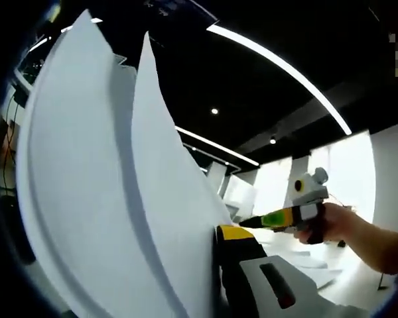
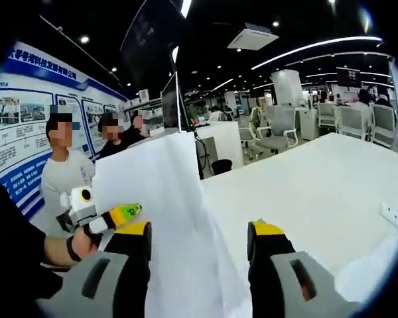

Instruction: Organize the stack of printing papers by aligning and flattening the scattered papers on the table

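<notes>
A stack of white printing papers (image 1: 119, 199) stands upright and bowed, with its sheets fanned apart at the top. My left gripper (image 1: 215, 233) holds its edge: the yellow-tipped jaw presses against the sheets and the other jaw is hidden behind them. In the right gripper view the same papers (image 2: 166, 218) rise between the two yellow-tipped jaws of my right gripper (image 2: 200, 232), which stands open and wide around them. The left gripper (image 2: 116, 215), in a person's hand, touches the papers' left edge. The right gripper (image 1: 298, 212) also shows, held in a hand.
A large white table (image 2: 318, 185) stretches to the right, with a small socket block (image 2: 391, 213) near its edge. Three people (image 2: 66, 172) stand at the left by a poster wall. Office chairs (image 2: 278, 129) and a dark screen (image 2: 152, 40) lie beyond.
</notes>
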`<action>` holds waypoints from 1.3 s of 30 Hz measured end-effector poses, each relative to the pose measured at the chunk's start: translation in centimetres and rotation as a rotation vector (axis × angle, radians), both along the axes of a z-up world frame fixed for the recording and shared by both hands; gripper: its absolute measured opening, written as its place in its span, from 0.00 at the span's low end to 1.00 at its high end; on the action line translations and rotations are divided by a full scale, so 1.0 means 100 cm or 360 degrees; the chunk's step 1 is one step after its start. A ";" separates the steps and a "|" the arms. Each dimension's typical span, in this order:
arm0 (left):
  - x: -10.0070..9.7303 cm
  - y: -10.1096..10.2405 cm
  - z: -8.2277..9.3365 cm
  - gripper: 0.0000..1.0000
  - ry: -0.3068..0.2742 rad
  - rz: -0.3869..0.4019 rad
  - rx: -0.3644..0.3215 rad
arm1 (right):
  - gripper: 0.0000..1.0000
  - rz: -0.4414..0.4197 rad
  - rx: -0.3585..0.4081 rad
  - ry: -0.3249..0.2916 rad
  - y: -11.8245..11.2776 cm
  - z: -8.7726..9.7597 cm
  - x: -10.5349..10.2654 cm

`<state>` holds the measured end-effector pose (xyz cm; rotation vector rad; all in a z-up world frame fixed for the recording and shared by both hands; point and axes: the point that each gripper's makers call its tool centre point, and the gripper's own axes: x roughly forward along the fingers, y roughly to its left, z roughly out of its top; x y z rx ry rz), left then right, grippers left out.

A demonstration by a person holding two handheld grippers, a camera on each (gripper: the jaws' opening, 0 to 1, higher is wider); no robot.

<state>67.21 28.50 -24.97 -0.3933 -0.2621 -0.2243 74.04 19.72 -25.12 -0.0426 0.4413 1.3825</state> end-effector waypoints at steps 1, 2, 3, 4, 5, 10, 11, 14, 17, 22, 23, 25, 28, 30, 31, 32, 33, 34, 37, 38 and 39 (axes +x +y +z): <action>0.000 0.000 0.000 0.08 0.0000 0.0000 0.0000 | 0.58 -0.0004 -0.0002 -0.0001 -0.001 0.000 0.000; 0.000 -0.001 0.000 0.08 0.0001 0.0001 0.0000 | 0.61 -0.0008 -0.0008 -0.0009 -0.002 -0.001 0.000; -0.001 -0.001 0.000 0.08 0.0001 0.0001 0.0001 | 0.64 -0.0014 -0.0014 -0.0013 -0.003 -0.002 0.001; -0.001 -0.001 0.000 0.08 0.0000 0.0001 0.0001 | 0.68 -0.0029 -0.0027 -0.0016 -0.004 -0.004 0.001; -0.001 -0.002 0.001 0.08 -0.0001 0.0001 0.0001 | 0.72 -0.0044 -0.0034 -0.0016 -0.006 -0.006 0.002; 0.000 -0.001 0.000 0.08 0.0003 0.0001 0.0000 | 0.78 -0.0074 -0.0027 -0.0004 -0.009 -0.007 0.007; 0.001 0.000 -0.001 0.08 0.0004 0.0002 -0.0001 | 0.80 -0.0081 -0.0013 0.0006 -0.009 -0.006 0.007; 0.001 0.002 -0.002 0.08 0.0004 0.0003 -0.0001 | 0.84 -0.0100 0.0008 0.0037 -0.011 -0.005 0.008; 0.002 0.003 -0.002 0.08 0.0007 0.0006 0.0001 | 0.88 -0.0118 0.0009 0.0053 -0.012 -0.006 0.009; 0.003 0.004 -0.003 0.09 0.0007 0.0007 0.0001 | 0.90 -0.0111 0.0006 0.0072 -0.015 -0.007 0.008; 0.003 0.004 -0.003 0.09 0.0007 0.0007 0.0001 | 0.90 -0.0114 0.0004 0.0070 -0.015 -0.007 0.007; 0.003 0.004 -0.003 0.09 0.0006 0.0008 0.0002 | 0.90 -0.0122 -0.0004 0.0068 -0.017 -0.008 0.007; 0.003 0.005 -0.003 0.09 0.0005 0.0008 0.0001 | 0.90 -0.0124 0.0035 0.0088 -0.020 -0.005 0.006; 0.002 0.005 -0.003 0.09 0.0004 0.0008 0.0002 | 0.90 -0.0129 0.0055 0.0111 -0.023 -0.004 0.005; 0.002 0.004 -0.003 0.09 0.0004 0.0009 0.0003 | 0.90 -0.0130 0.0056 0.0112 -0.023 -0.004 0.005; 0.002 0.004 -0.003 0.09 0.0005 0.0009 0.0003 | 0.90 -0.0132 0.0058 0.0115 -0.024 -0.004 0.005; 0.002 0.004 -0.003 0.09 0.0006 0.0011 0.0004 | 0.90 -0.0139 0.0055 0.0112 -0.026 -0.005 0.005; 0.002 0.004 -0.003 0.09 0.0007 0.0012 0.0005 | 0.90 -0.0146 0.0048 0.0107 -0.028 -0.005 0.005; 0.002 0.004 -0.004 0.09 0.0008 0.0014 0.0008 | 0.90 -0.0155 0.0039 0.0097 -0.032 -0.006 0.005; 0.002 0.004 -0.004 0.09 0.0008 0.0014 0.0008 | 0.90 -0.0155 0.0037 0.0097 -0.034 -0.006 0.004; 0.002 0.004 -0.004 0.09 0.0008 0.0015 0.0008 | 0.90 -0.0157 0.0037 0.0097 -0.035 -0.006 0.004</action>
